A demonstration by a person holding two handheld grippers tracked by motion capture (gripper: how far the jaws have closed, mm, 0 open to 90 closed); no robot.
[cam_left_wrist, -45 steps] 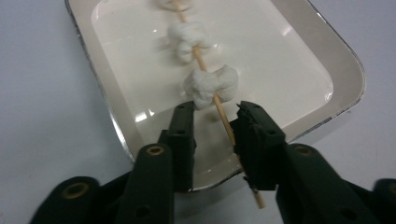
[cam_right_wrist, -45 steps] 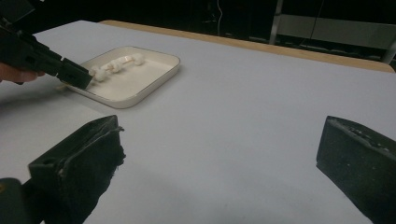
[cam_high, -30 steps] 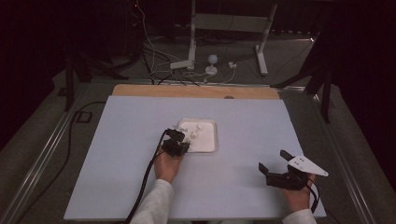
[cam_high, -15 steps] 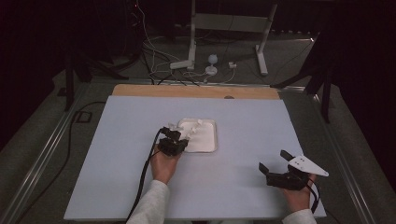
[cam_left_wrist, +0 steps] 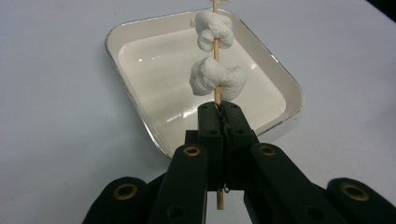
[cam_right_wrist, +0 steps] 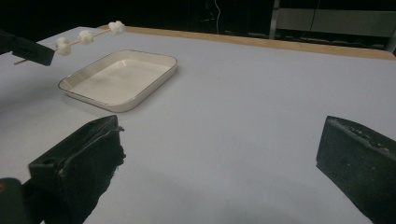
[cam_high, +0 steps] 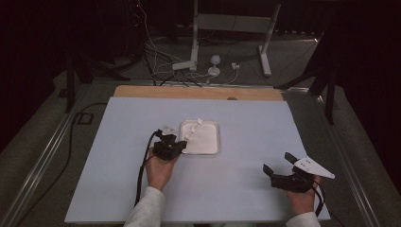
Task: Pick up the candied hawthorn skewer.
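A thin wooden skewer (cam_left_wrist: pixel 215 46) with white marshmallows (cam_left_wrist: pixel 217 79) threaded on it hangs over a white rectangular tray (cam_left_wrist: pixel 140 123). My left gripper (cam_left_wrist: pixel 219 109) is shut on the skewer's near end. In the high view the left gripper (cam_high: pixel 174 143) is at the tray's (cam_high: pixel 208 144) left front corner, and the skewer (cam_high: pixel 191 131) slants across the tray's back left part. My right gripper (cam_high: pixel 277 162) rests near the table's front right with its jaws wide apart and nothing between them. From the right gripper (cam_right_wrist: pixel 219 158) view, the skewer (cam_right_wrist: pixel 85 36) floats above the tray (cam_right_wrist: pixel 116 108).
The tray stands mid-table on a pale sheet (cam_high: pixel 246 123) with a wooden strip (cam_high: pixel 198 92) along the far edge. Beyond the table are a white stand (cam_high: pixel 196 38), cables (cam_high: pixel 156 61) and dark floor. A black cable (cam_high: pixel 142 170) trails from my left gripper.
My left gripper has drawn a little left and upward with the skewer still in it. The right gripper has stayed put.
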